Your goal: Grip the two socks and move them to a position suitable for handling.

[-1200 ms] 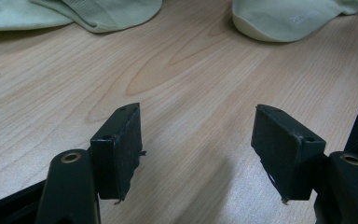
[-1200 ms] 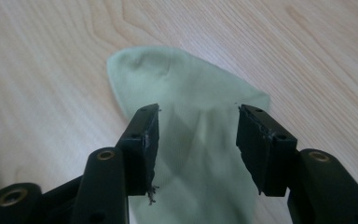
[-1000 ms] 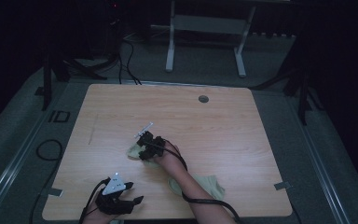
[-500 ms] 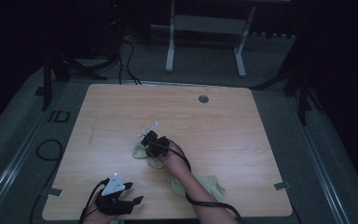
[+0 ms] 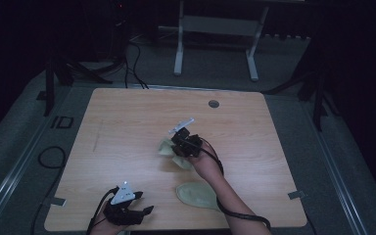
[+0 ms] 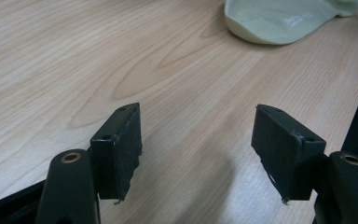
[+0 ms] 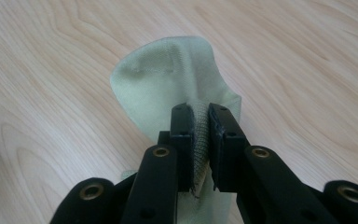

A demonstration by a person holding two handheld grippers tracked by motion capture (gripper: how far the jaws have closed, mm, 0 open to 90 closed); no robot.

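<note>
A pale green sock point(image 5: 167, 147) point(image 7: 168, 84) lies near the middle of the wooden table point(image 5: 127, 122). My right gripper point(image 5: 178, 145) point(image 7: 200, 135) is shut on the sock's ribbed edge, and the rest of the sock trails away from the jaws over the wood. A second pale green sock point(image 5: 198, 194) point(image 6: 284, 18) lies flat nearer the front edge, beside my right forearm. My left gripper point(image 5: 144, 211) point(image 6: 198, 154) sits low at the front left of the table, open, with bare wood between its pads point(image 6: 121, 144).
A round grommet hole point(image 5: 214, 104) is at the table's back edge. Cables point(image 5: 49, 156) run on the floor to the left. A metal stand point(image 5: 215, 29) is beyond the table. Tape marks point(image 5: 296, 195) sit at the front corners.
My right gripper has moved to the right and slightly toward the front, dragging the held sock with it. The left gripper has stayed in place.
</note>
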